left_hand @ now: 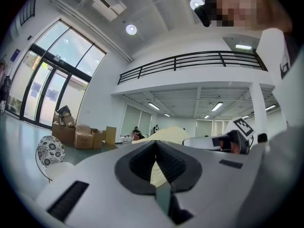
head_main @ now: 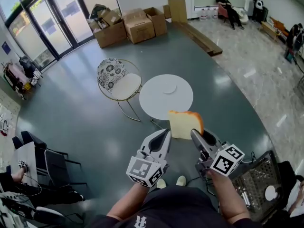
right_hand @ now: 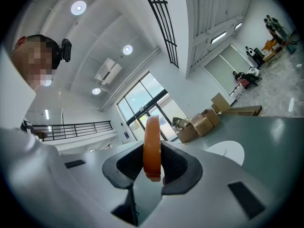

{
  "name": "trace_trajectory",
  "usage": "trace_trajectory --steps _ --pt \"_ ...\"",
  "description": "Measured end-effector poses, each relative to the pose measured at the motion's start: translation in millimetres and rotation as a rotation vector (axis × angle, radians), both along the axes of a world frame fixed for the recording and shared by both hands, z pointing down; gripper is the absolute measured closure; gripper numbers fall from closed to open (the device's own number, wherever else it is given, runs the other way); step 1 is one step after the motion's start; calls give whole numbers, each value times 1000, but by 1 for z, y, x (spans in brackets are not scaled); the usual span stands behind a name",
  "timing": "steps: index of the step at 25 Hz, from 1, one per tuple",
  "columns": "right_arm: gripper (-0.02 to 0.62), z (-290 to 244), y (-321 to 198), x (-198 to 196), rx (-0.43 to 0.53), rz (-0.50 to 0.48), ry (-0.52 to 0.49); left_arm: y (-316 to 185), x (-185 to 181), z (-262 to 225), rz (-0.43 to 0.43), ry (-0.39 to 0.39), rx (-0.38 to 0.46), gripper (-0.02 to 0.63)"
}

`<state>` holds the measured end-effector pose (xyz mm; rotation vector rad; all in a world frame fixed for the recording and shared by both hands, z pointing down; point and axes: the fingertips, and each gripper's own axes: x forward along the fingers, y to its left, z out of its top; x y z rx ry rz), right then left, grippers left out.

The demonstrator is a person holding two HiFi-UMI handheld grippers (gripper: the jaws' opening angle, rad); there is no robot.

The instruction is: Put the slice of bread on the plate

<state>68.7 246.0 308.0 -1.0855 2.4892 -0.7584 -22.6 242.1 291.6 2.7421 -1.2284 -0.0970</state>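
Observation:
A slice of bread (head_main: 184,124) with an orange crust hangs in the air, just in front of the near edge of the round white table (head_main: 153,103). My right gripper (head_main: 195,133) is shut on its right edge; in the right gripper view the crust (right_hand: 152,146) stands upright between the black pads. A small white plate (head_main: 169,88) lies on the table top beyond the bread. My left gripper (head_main: 166,133) sits close by the slice's lower left corner, its jaws together with only a thin slit. Through that slit and above the jaws the pale bread (left_hand: 166,135) shows.
A patterned chair (head_main: 118,80) stands left of the table. Cardboard boxes (head_main: 128,26) sit by the glass doors at the back. A wire basket (head_main: 259,182) is at my right side and dark chairs (head_main: 50,163) at my left. People (head_main: 229,6) sit far off.

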Motion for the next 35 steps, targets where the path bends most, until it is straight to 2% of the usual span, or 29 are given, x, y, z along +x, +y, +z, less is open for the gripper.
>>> trace_trajectory --steps 13,21,27,35 --pt "502 11 -8 29 -29 -11 -26 -2 30 3 -21 -21 4 601" --pt "502 12 -23 23 -44 -24 -25 -16 23 5 -37 -22 -9 601" --pt "502 20 -49 13 -62 -17 -15 -44 13 14 -34 -9 -25 601" --pt "502 25 -112 -7 -90 26 0 -113 -6 19 11 6 -38 601"
